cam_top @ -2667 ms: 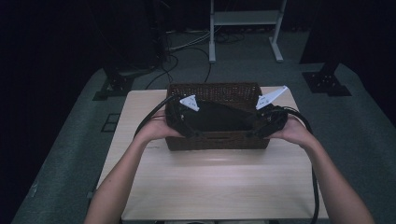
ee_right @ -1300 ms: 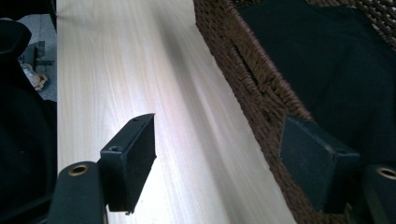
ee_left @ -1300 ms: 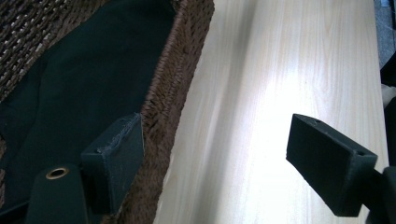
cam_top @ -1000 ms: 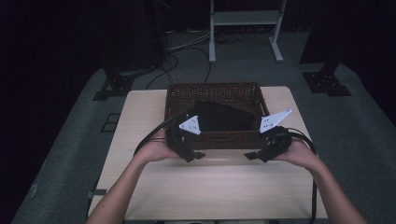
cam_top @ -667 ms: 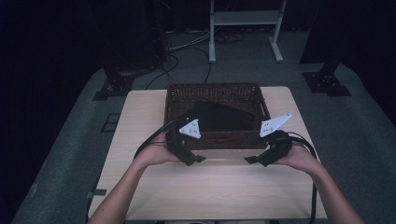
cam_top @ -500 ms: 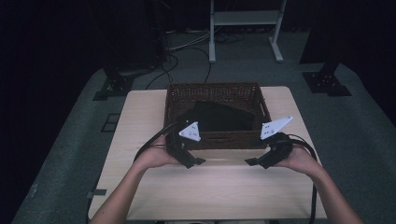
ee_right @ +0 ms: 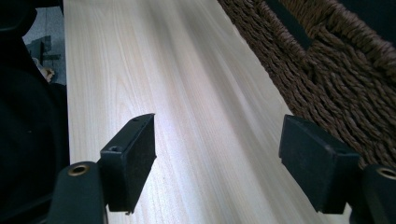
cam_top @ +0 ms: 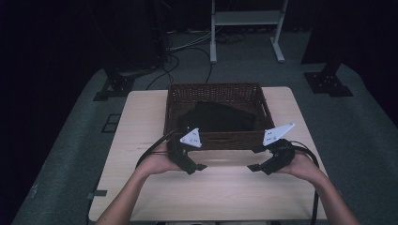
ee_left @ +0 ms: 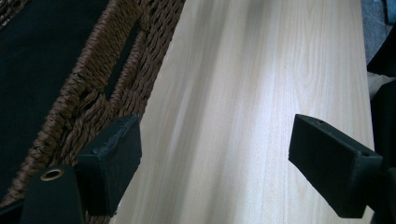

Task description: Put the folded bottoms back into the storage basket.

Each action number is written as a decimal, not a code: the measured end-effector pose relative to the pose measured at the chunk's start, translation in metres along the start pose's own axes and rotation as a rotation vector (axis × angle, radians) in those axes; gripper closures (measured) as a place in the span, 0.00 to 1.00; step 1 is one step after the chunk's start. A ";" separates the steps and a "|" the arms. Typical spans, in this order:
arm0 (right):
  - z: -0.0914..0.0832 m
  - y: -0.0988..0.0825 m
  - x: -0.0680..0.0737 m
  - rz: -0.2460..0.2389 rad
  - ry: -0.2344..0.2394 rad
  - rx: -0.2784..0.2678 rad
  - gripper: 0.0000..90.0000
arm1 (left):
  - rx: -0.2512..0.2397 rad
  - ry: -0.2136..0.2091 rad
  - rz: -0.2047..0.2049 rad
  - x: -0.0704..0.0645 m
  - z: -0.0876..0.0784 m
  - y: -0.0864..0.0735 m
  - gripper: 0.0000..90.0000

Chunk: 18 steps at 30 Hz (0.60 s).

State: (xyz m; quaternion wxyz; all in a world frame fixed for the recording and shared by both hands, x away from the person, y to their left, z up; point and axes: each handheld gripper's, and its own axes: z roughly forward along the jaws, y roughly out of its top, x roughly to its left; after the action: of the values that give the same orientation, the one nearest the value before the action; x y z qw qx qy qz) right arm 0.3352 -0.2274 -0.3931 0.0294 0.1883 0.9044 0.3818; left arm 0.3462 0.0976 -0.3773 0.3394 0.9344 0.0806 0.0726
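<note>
The left tool (cam_top: pixel 193 165) hangs low over the bench (cam_top: pixel 141 122), its jaws spread wide with nothing but bare wood between them. The basket (cam_top: pixel 213 139) stands just beyond it: in the left gripper view the woven wall (ee_left: pixel 100 93) with its handle slot runs right beside one jaw, close to it, though whether they touch cannot be told. Inside the basket, past that wall, lies a black cloth (cam_top: pixel 213 117), folded loosely and filling most of the floor.

The right tool (cam_top: pixel 264 167) sits at the same level on the other side, facing the left tool across a stretch of bare bench. Its jaws are also spread, empty, with only wood grain showing in the gap. In the right gripper view the basket wall (ee_right: pixel 322 79) passes just beside the outer jaw, near it but with a sliver of bench visible between.

Each tool is held in a hand (cam_top: pixel 157 161) coming in from the near edge of the bench; the right hand (cam_top: pixel 300 165) grips its tool from the outside. A grey three-cornered plate (cam_top: pixel 191 138) tops the left tool and overlaps the basket's near wall in the high view; another (cam_top: pixel 278 133) tops the right. A cable (cam_top: pixel 155 147) loops from the left tool back over the wrist.
</note>
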 end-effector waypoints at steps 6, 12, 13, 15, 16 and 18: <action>0.001 -0.004 0.002 0.003 -0.001 -0.006 0.29 | 0.003 0.008 -0.005 -0.002 0.002 -0.004 0.15; 0.001 -0.008 0.004 0.005 -0.002 -0.003 0.29 | 0.007 0.014 -0.019 -0.005 0.004 -0.010 0.13; 0.002 -0.009 0.004 0.009 -0.001 -0.002 0.29 | 0.008 0.013 -0.021 -0.006 0.005 -0.012 0.13; 0.003 -0.011 0.004 0.012 -0.001 0.000 0.29 | 0.005 0.017 -0.032 -0.007 0.005 -0.015 0.12; 0.003 -0.011 0.004 0.012 -0.001 0.000 0.29 | 0.005 0.017 -0.032 -0.007 0.005 -0.015 0.12; 0.005 -0.014 0.004 0.013 -0.005 0.007 0.29 | 0.003 0.026 -0.029 -0.008 0.005 -0.018 0.12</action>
State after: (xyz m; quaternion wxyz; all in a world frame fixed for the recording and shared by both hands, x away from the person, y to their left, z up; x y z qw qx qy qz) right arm 0.3277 -0.2317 -0.4064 0.0283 0.1953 0.9043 0.3786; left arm 0.3376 0.1061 -0.3936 0.3381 0.9326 0.0985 0.0795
